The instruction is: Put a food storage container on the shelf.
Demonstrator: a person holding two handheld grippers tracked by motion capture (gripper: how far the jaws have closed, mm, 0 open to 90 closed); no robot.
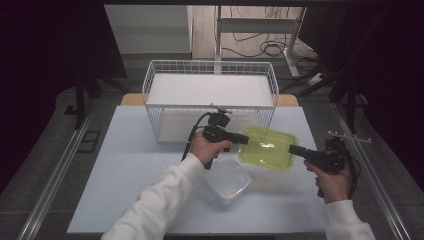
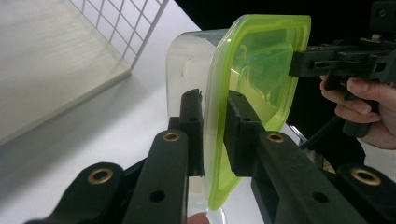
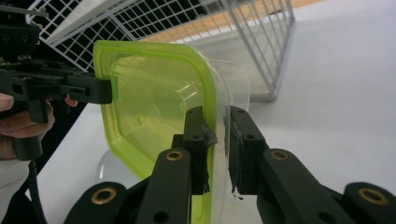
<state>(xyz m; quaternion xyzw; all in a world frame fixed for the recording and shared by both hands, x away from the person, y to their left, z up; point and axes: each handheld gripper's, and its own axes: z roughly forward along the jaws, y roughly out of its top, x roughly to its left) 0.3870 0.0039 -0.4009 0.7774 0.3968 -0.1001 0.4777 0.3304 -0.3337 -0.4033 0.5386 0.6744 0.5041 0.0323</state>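
Observation:
A clear tub with a yellow-green lid (image 1: 267,147) hangs just above the table, carried from both ends. My left gripper (image 1: 244,139) is shut on its left rim; in the left gripper view the jaws (image 2: 215,100) pinch the green lid (image 2: 254,70) and the clear wall together. At the opposite rim my right gripper (image 1: 294,149) is shut too, its jaws (image 3: 218,116) astride the lid's edge (image 3: 154,98). A second clear tub (image 1: 227,180), without a lid, rests on the table below and in front.
A white wire basket (image 1: 210,67) with a pale floor stands at the back of the pale blue table (image 1: 125,175), close behind the held tub. Cables trail on the floor beyond it.

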